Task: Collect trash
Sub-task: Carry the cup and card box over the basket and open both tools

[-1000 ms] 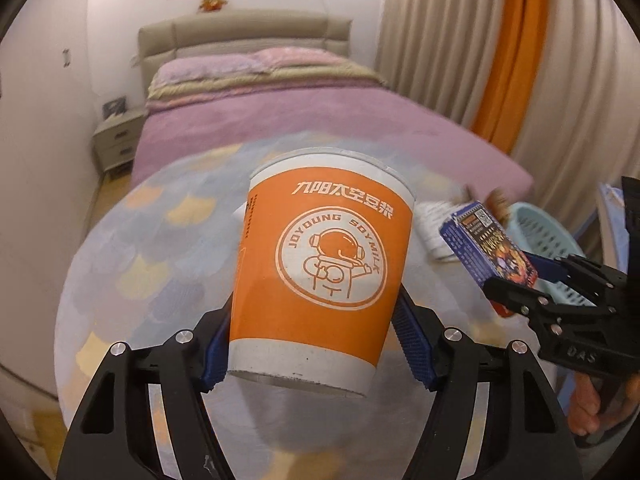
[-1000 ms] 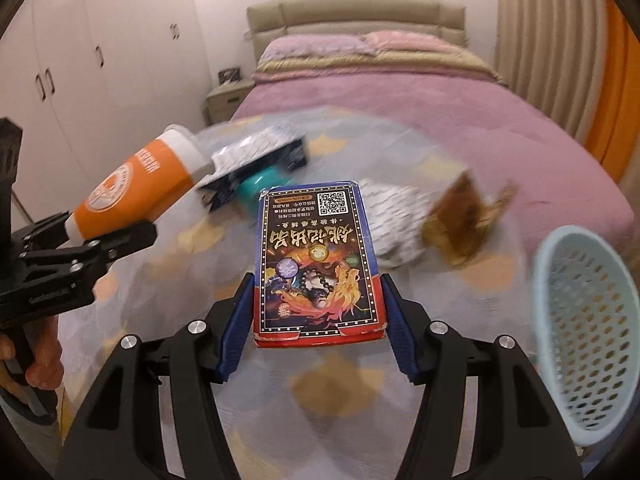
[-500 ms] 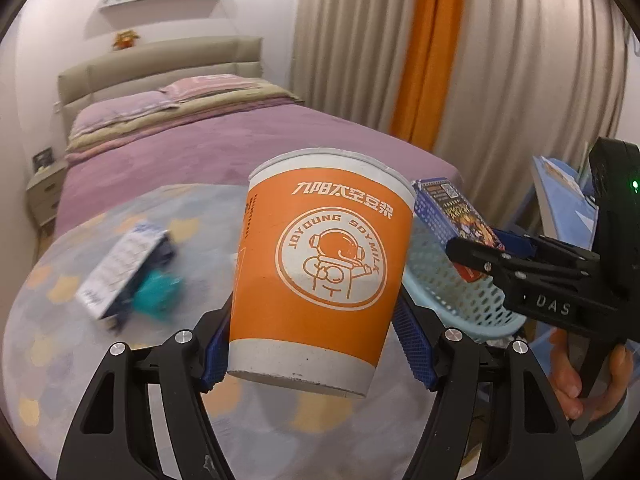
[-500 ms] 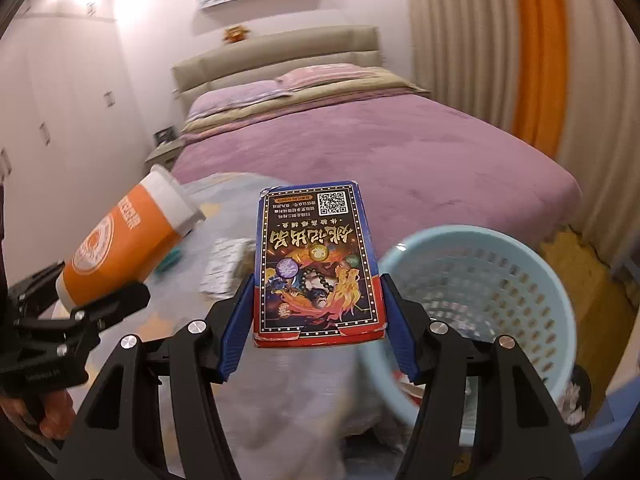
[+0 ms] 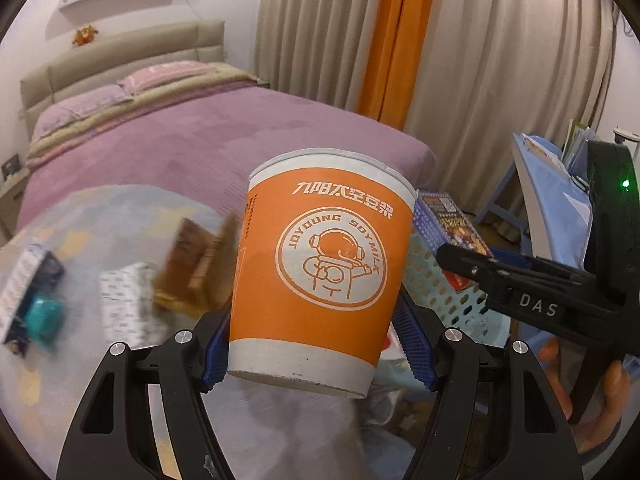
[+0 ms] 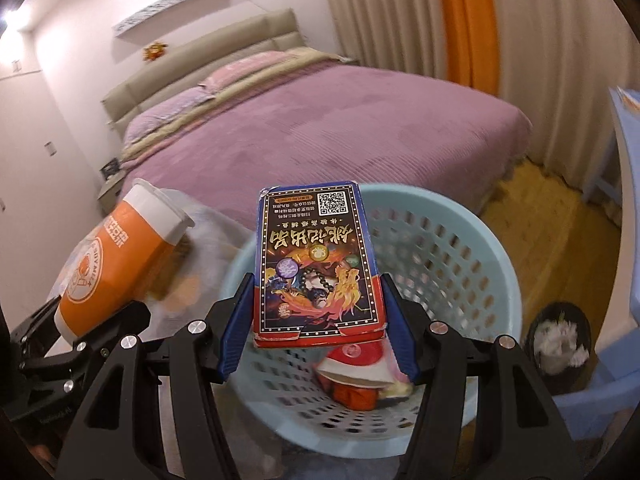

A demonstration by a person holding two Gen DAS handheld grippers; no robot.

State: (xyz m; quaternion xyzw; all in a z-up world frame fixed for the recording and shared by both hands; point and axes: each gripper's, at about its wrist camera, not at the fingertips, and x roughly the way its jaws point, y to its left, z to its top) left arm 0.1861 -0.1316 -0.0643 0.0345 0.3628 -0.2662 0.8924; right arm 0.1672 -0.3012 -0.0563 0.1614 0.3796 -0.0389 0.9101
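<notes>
Gripping an orange paper cup (image 5: 320, 272) between its blue pads, the left gripper (image 5: 316, 344) holds it upright beside the light blue basket (image 5: 444, 292); wrappers lie blurred on the table (image 5: 100, 216). From the right wrist, the right gripper (image 6: 318, 336) clamps a card box (image 6: 316, 264) above the basket (image 6: 460, 240), which holds red trash (image 6: 354, 376).

Boxes on the table (image 5: 100, 216) smear into blur (print unreadable), and the cup (image 5: 320, 276) hides the basket's (image 5: 448, 292) near side.
</notes>
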